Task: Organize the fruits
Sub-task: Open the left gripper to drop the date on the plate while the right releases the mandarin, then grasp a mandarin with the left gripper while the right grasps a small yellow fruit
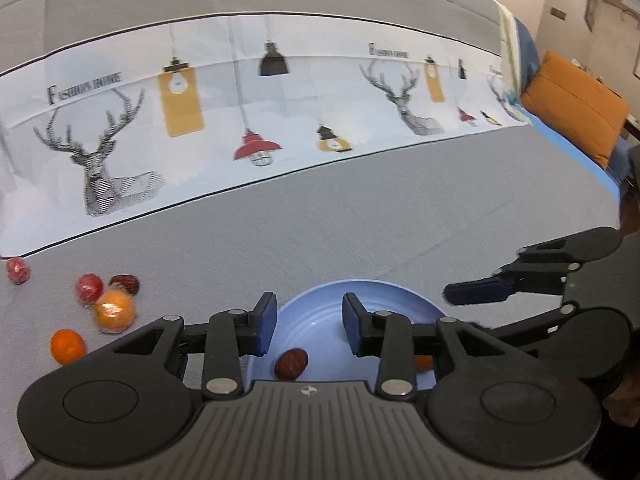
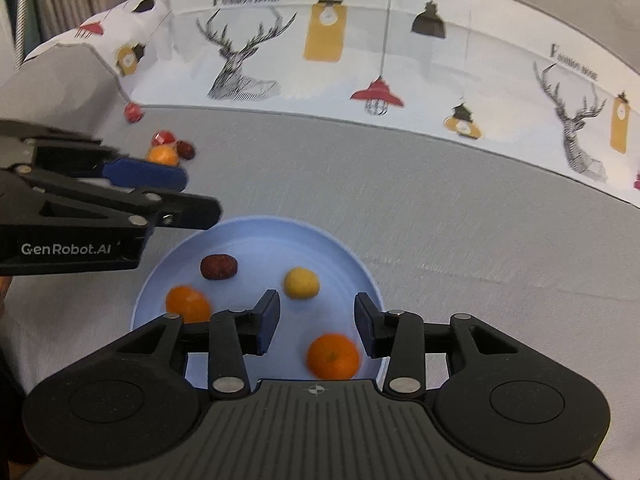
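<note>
A light blue plate point(image 2: 352, 264) lies on the grey cloth and also shows in the left wrist view point(image 1: 372, 292). In it are a dark red date point(image 2: 218, 267), a yellow fruit point(image 2: 301, 282) and two oranges point(image 2: 333, 356) point(image 2: 187, 303). My left gripper point(image 1: 308, 324) is open and empty over the plate's near edge, above the date point(image 1: 291, 364). My right gripper point(image 2: 316, 320) is open and empty over the plate. Loose fruit lies left of the plate: a wrapped orange point(image 1: 114, 310), a small orange point(image 1: 67, 346), red wrapped fruits point(image 1: 89, 287) point(image 1: 18, 270) and a date point(image 1: 126, 283).
A white cloth strip printed with deer and lamps point(image 1: 240, 120) crosses the table beyond the plate. An orange cushion point(image 1: 576, 108) sits at the far right past the table edge. The right gripper shows at the right of the left wrist view point(image 1: 480, 292).
</note>
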